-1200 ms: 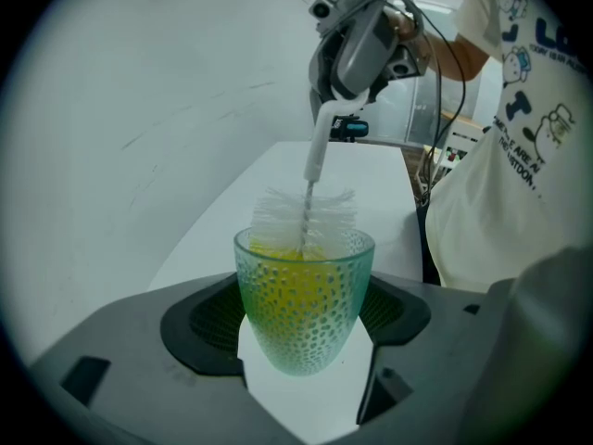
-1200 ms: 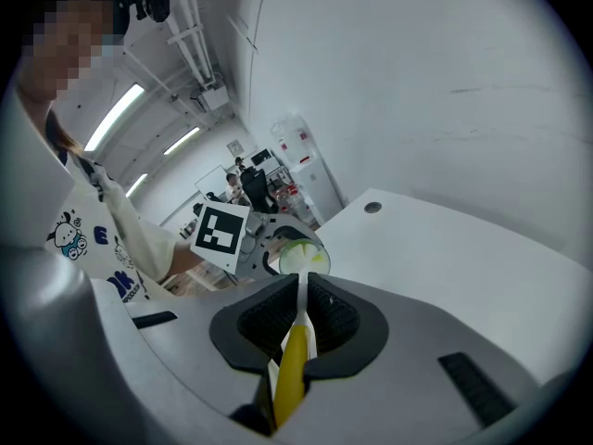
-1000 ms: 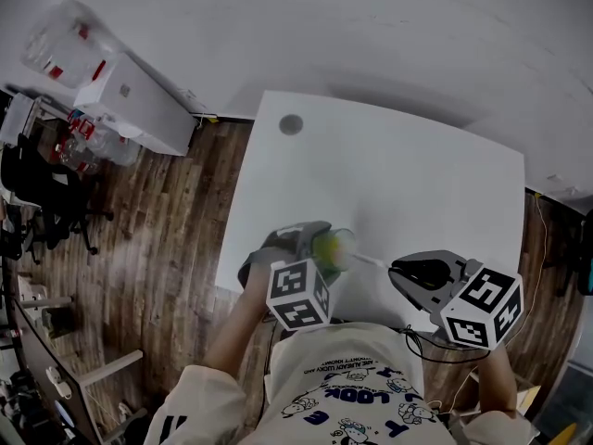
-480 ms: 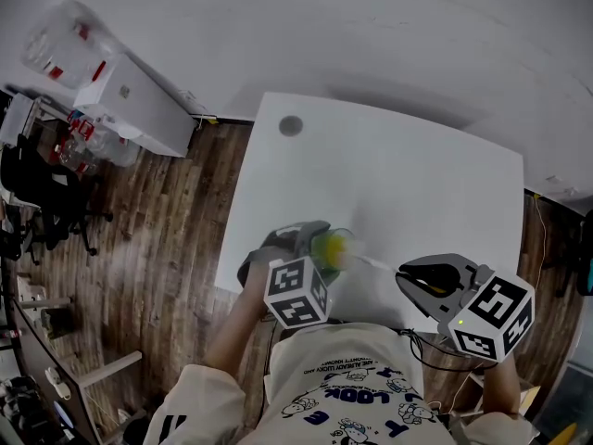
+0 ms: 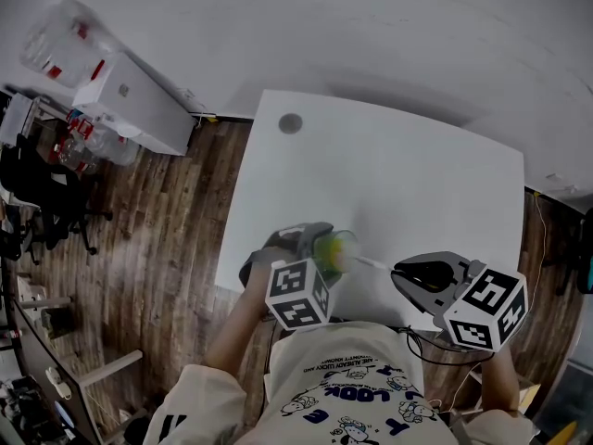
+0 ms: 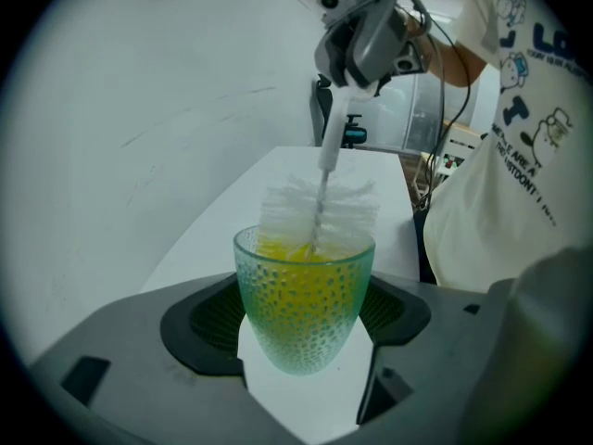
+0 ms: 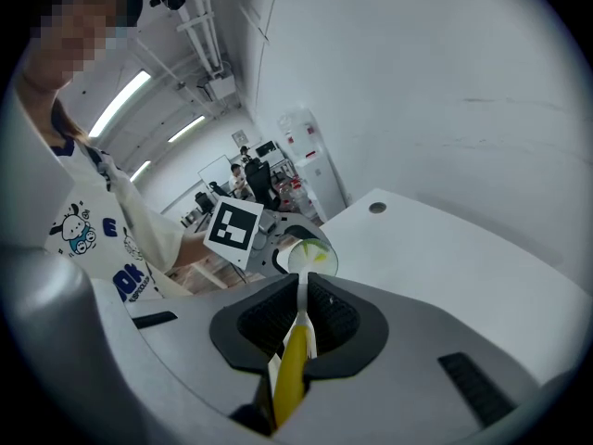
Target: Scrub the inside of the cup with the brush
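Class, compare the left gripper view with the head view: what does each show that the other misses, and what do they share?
Left gripper view only: the bottle brush's white bristles half sunk into the dimpled green glass cup, which is clamped by the left tongs. Head view only: wooden floor, white cabinet, grey round spot on the white table. Both: cup, table, right tongs holding the brush.

Dimpled translucent cup (image 6: 304, 313), soft white-bristled brush (image 6: 320, 207)
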The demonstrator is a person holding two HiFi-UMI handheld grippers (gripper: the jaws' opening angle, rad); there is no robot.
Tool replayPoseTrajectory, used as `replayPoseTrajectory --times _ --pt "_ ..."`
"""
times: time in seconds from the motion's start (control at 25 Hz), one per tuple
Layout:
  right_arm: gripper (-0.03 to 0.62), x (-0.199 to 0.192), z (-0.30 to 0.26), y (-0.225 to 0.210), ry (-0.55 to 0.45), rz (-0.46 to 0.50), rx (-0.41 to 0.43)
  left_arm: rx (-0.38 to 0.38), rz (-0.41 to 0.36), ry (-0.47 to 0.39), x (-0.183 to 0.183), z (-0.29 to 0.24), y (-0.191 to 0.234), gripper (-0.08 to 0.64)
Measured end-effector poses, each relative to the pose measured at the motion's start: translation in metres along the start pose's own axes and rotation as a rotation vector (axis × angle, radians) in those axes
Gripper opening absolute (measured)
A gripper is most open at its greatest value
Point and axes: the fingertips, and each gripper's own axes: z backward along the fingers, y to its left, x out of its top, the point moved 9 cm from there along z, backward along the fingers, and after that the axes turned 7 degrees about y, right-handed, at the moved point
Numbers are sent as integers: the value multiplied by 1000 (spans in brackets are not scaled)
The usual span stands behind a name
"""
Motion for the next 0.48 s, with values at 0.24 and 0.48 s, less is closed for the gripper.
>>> replayPoseTrajectory --times 0.24,0.48 --pt "43 -3 -5 -3 -11 -29 14 4 7 3 -1 -1 2 356" --pt "43 -4 0 -1 -14 -23 21 -14 50 -18 -4 0 5 356"
